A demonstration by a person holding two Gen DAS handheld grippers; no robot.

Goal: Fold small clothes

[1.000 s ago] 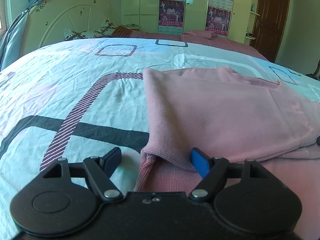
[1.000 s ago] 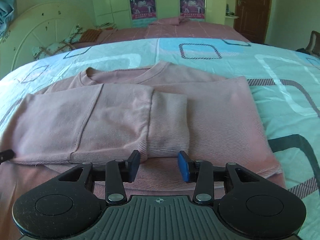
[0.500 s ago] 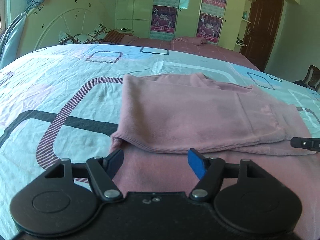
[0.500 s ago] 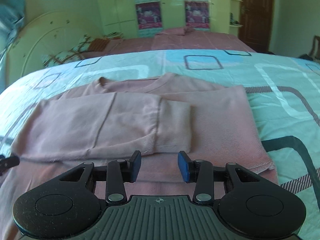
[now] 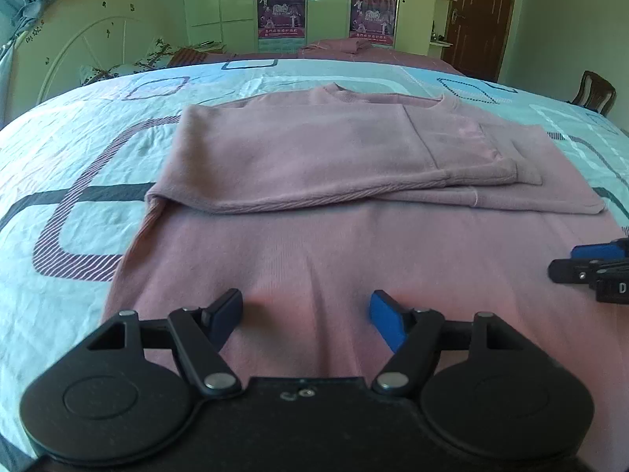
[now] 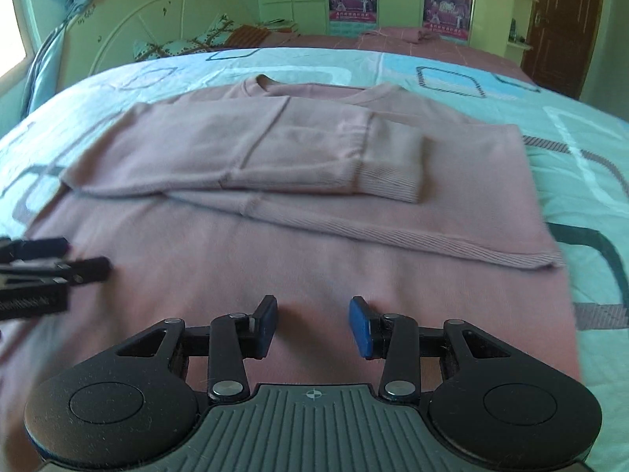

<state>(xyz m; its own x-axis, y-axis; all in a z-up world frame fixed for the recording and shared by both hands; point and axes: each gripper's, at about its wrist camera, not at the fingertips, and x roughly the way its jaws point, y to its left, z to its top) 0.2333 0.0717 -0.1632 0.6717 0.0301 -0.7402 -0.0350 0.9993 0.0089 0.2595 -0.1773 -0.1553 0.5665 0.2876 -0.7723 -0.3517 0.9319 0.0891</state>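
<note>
A pink sweater [image 5: 314,157] [image 6: 275,149] lies flat on the bed, neckline at the far side. Both sleeves are folded across its chest, and a ribbed cuff [image 6: 393,169] lies on top. My left gripper [image 5: 304,303] hovers over the bare lower body of the sweater; its jaws are opening and nothing is between them. My right gripper [image 6: 312,308] hovers over the same lower part, further right, open and empty. Each gripper shows at the edge of the other's view: the right gripper [image 5: 589,263] and the left gripper [image 6: 59,263].
The patterned turquoise bedsheet [image 5: 78,157] spreads round the sweater. A white headboard [image 5: 90,51] with pillows stands at the far left. Behind the bed are wardrobes with posters, a brown door [image 5: 479,11] and a wooden chair [image 5: 593,90] at the right.
Both grippers have drawn back from the folded sleeves toward the sweater's hem. The fold edge that lay between the left fingers a second ago is now well ahead of them.
</note>
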